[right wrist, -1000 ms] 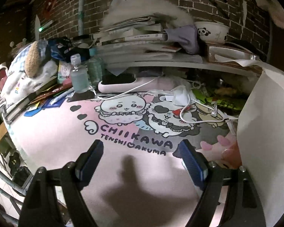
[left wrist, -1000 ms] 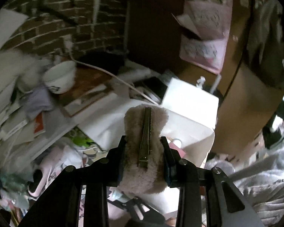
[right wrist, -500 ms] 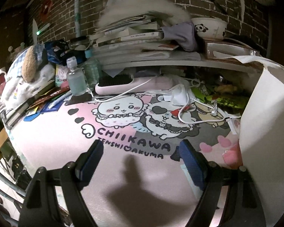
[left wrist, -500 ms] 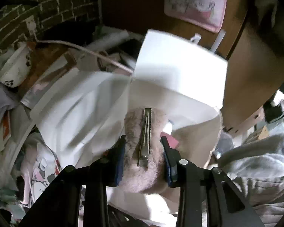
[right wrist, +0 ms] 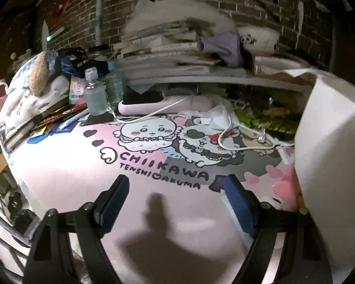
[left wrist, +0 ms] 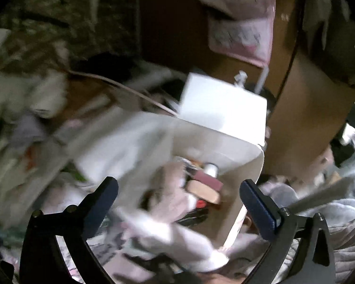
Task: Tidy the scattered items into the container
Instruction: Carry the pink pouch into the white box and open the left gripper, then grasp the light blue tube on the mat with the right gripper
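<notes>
My left gripper (left wrist: 178,195) is open and empty, held above the open white box (left wrist: 224,142). The fluffy pink hair clip (left wrist: 168,184) lies inside the box among several small items, including a pink-capped tube (left wrist: 208,179); the view is blurred. My right gripper (right wrist: 176,196) is open and empty, low over the pink Chiikawa desk mat (right wrist: 82,177). The white box's side (right wrist: 331,165) stands at the right edge of the right wrist view.
A clear bottle (right wrist: 95,94), a pink tray (right wrist: 163,105), white cables (right wrist: 224,137) and stacked books (right wrist: 168,54) crowd the back of the desk. A plush pile (right wrist: 33,90) sits at the left. A brick wall (right wrist: 82,11) is behind.
My left gripper has opened and let go of the fluffy hair clip, which now lies in the box. The left view has swung and blurred. The right gripper has barely moved.
</notes>
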Tool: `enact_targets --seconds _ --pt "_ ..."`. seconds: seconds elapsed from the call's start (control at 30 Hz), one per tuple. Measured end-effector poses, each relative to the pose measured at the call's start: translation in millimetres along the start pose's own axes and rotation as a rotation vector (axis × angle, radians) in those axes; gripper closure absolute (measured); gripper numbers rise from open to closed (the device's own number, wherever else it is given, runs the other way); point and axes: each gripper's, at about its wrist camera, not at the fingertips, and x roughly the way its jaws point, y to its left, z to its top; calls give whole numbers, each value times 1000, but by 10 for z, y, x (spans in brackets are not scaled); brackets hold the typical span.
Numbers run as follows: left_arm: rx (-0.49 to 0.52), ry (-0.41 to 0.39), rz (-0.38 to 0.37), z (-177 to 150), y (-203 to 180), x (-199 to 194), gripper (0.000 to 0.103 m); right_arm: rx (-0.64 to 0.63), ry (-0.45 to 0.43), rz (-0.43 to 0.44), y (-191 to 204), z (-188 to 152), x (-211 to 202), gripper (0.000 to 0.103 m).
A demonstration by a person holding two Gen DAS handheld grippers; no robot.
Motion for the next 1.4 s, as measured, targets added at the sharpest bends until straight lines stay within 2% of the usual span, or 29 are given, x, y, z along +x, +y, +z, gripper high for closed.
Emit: enact_targets --seconds 0.13,0.3,0.37,0.4,0.5,0.57,0.63,0.73,0.83,0.9,1.07,1.4 --pt "-98 -101 46 -238 222 -480 0 -16 -89 -11 59 -149 -206 22" --pt "-231 -213 206 -677 508 -946 0 -34 -136 15 191 -298 -331 24" --pt "-283 -238 232 -864 622 -1031 0 -36 -157 22 238 -348 -380 36" --pt "-307 -248 241 -950 674 -1051 0 -42 -174 12 256 -370 -410 46" --pt "-368 -254 269 -1221 806 -1037 0 -44 -199 -25 213 -415 -473 56" --pt "-396 -252 290 -1387 868 -999 0 -28 -186 -51 91 -440 -486 60" --pt "-421 -256 285 -1529 908 -964 0 -18 -151 -78 -40 -457 -466 72" --pt "-452 -267 246 -1655 949 -904 0 16 -97 -76 -253 -497 -460 77" --pt "-451 -259 245 -1692 928 -833 0 19 -82 -101 -370 -541 -522 80" --pt "-443 -254 239 -1679 905 -787 0 19 -60 -115 -438 -562 -536 87" --pt "-425 -257 217 -1630 851 -720 0 44 -31 -150 -609 -625 -557 87" --pt "-432 -238 231 -1618 862 -680 0 45 -20 -66 -551 -615 -394 87"
